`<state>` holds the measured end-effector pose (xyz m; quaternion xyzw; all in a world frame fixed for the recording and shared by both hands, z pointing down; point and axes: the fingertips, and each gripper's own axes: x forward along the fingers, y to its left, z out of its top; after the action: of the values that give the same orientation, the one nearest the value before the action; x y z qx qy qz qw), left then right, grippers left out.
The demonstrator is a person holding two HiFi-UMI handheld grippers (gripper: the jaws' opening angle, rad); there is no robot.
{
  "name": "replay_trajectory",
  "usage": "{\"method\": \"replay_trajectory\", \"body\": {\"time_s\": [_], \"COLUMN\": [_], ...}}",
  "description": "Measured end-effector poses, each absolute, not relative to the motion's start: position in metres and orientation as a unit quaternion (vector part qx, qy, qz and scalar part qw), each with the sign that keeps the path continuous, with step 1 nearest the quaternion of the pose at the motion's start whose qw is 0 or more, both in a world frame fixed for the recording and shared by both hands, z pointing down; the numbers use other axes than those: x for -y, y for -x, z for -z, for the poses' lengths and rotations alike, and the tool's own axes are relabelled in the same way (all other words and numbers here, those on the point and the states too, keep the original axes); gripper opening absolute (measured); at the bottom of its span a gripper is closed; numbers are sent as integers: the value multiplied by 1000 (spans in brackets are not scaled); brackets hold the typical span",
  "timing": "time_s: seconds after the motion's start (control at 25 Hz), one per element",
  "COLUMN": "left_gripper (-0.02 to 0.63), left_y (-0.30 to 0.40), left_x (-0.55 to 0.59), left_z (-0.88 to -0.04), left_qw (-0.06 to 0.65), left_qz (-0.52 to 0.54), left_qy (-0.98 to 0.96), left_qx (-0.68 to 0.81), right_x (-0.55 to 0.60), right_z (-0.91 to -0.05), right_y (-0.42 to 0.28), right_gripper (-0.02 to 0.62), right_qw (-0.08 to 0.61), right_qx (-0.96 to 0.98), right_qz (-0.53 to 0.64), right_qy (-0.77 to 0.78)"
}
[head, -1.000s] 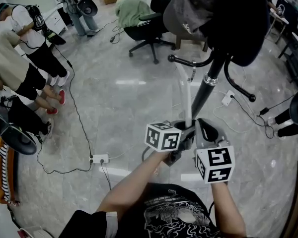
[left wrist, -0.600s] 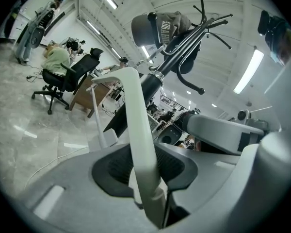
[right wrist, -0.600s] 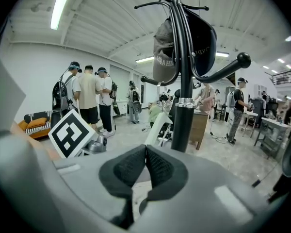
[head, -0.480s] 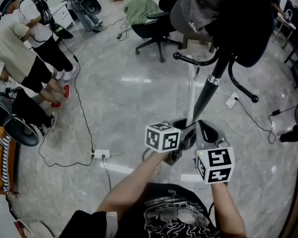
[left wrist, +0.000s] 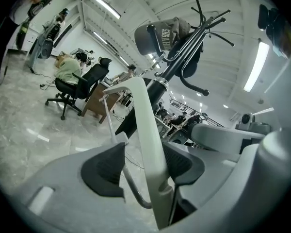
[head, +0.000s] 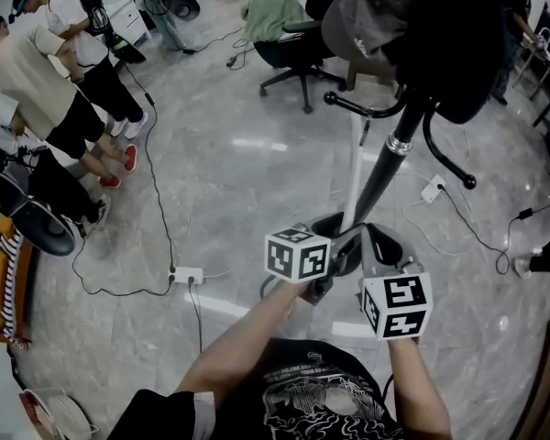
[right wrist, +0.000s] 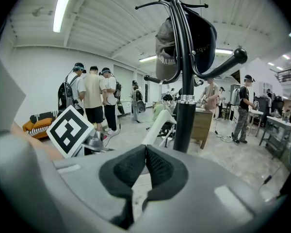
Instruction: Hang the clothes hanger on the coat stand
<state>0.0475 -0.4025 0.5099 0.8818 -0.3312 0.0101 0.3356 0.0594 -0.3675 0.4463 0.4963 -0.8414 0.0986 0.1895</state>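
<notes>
The white clothes hanger (head: 357, 177) stands upright beside the black pole of the coat stand (head: 385, 168). In the left gripper view the hanger's arm (left wrist: 144, 130) runs up between the pads of my left gripper (left wrist: 148, 154), and its metal hook (left wrist: 133, 195) curves below. These jaws are opening: the left pad stands clear of the arm and the right pad is close behind it. My right gripper (right wrist: 145, 152) is shut, pads together with nothing showing between them. Both grippers (head: 342, 246) (head: 378, 241) sit low by the pole. A grey cap (head: 367, 16) hangs on the stand.
A dark bag (head: 458, 35) hangs on the stand, whose curved hooks (head: 449, 168) stick out sideways. Several people (head: 55, 90) stand at the left. An office chair (head: 293, 49) is behind, and a power strip (head: 187, 273) with cables lies on the floor.
The head view has shifted a little, so the floor and people sit lower and further right. Both grippers and the hanger stay in the same place by the pole.
</notes>
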Motion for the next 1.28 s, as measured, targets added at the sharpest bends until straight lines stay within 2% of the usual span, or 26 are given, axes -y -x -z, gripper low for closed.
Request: {"method": "replay_trajectory", "body": {"time_s": [0.24,0.84,1.28], "left_gripper": [249,247,244], "left_y": [-39,-14,-20], "left_x": [400,383,352], "left_z": [-504,-471,-441], "left_qw": [313,260,202], "left_qz": [-13,-2,-40], "left_qy": [-876,-864,-869], "left_qx": [366,432,450], "right_x": [363,343,319], "right_z": [-445,-439,-427], "right_y": [-60,-63,-66], "right_gripper": [2,2,2], "right_qw": [188,183,172], "right_qx": [847,855,861], "right_qz": [-97,-91,-86], "right_qy": [-488,-477,-472]}}
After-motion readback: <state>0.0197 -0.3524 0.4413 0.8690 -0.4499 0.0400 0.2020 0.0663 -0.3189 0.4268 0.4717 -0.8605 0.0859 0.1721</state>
